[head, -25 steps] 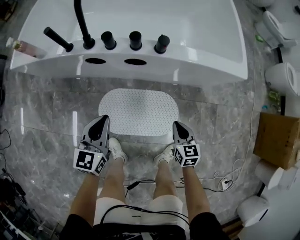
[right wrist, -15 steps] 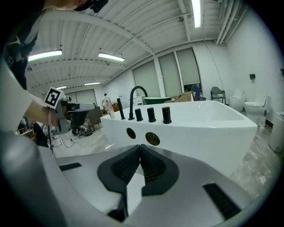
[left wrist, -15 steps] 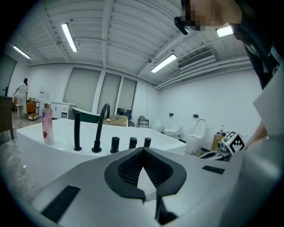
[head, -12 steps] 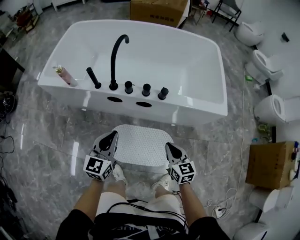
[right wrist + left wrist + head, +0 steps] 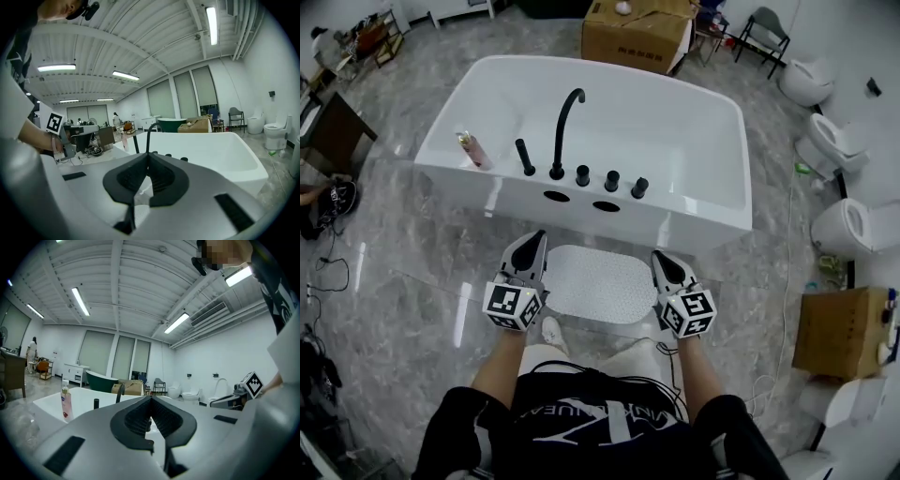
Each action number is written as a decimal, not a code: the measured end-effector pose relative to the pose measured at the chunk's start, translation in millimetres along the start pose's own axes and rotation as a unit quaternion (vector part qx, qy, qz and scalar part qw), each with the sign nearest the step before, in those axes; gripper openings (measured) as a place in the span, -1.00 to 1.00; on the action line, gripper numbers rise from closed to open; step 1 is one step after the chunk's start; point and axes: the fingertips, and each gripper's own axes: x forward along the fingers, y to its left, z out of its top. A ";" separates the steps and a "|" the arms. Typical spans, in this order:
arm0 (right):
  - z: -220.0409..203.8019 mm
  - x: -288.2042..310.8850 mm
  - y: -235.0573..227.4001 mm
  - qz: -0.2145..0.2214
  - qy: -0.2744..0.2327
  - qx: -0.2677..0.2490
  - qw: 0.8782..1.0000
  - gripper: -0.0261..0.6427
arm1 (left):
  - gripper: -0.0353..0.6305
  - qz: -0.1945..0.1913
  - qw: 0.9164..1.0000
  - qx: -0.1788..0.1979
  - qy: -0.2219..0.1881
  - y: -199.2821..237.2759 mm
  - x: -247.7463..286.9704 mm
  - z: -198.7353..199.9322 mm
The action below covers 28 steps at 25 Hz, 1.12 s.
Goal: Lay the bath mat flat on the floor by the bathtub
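White lettering on the black shirt (image 5: pixel 602 413), lower centre of the head view, is inverted and not reliably legible. No other readable text.

White dotted bath mat (image 5: pixel 600 283), grey marbled floor (image 5: pixel 412 258) (white tub (image 5: pixel 680 225), black faucet (image 5: pixel 558 141))

A shiny grey marble floor (image 5: pixel 412 272) spreads all around me. To my right, white toilets (image 5: pixel 842 225) line the wall, with a cardboard box (image 5: pixel 839 333) near them. A larger box (image 5: pixel 637 37) and a dark chair (image 5: pixel 764 28) stand farther ahead. Above me the ribbed white ceiling (image 5: pixel 140 277) carries long strip lights (image 5: pixel 80 301), and tall shaded windows (image 5: pixel 124 357) fill the far white wall.
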 end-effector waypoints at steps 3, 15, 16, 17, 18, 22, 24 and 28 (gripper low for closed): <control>28.8 -12.5 9.8 0.009 -0.008 -0.006 1.000 -0.84 | -0.85 0.008 1.000 -0.003 -0.013 -3.9 -12.4 26.5; 98.2 -45.6 34.4 0.031 -0.061 -0.019 0.997 -0.84 | -0.85 0.038 0.998 0.030 -0.046 -9.5 -65.4 89.4; 99.4 -48.5 35.9 0.032 -0.062 -0.024 0.997 -0.84 | -0.85 0.042 0.998 0.026 -0.045 -10.1 -67.2 89.4; 99.8 -51.0 37.0 0.032 -0.063 -0.026 0.997 -0.84 | -0.85 0.044 0.998 0.023 -0.043 -11.0 -68.1 89.4; 100.1 -52.6 37.4 0.033 -0.063 -0.028 0.997 -0.84 | -0.85 0.044 0.998 0.025 -0.042 -11.9 -67.9 89.7; 96.5 -53.4 35.0 0.028 -0.063 -0.021 0.997 -0.84 | -0.85 0.032 0.998 0.046 -0.037 -13.4 -63.5 90.0; 92.3 -54.9 33.3 0.025 -0.061 -0.015 0.998 -0.84 | -0.85 0.033 0.998 0.047 -0.033 -13.3 -63.7 86.9; 89.2 -58.1 30.3 0.021 -0.059 -0.010 0.998 -0.84 | -0.85 0.036 0.998 0.037 -0.028 -13.3 -61.7 80.3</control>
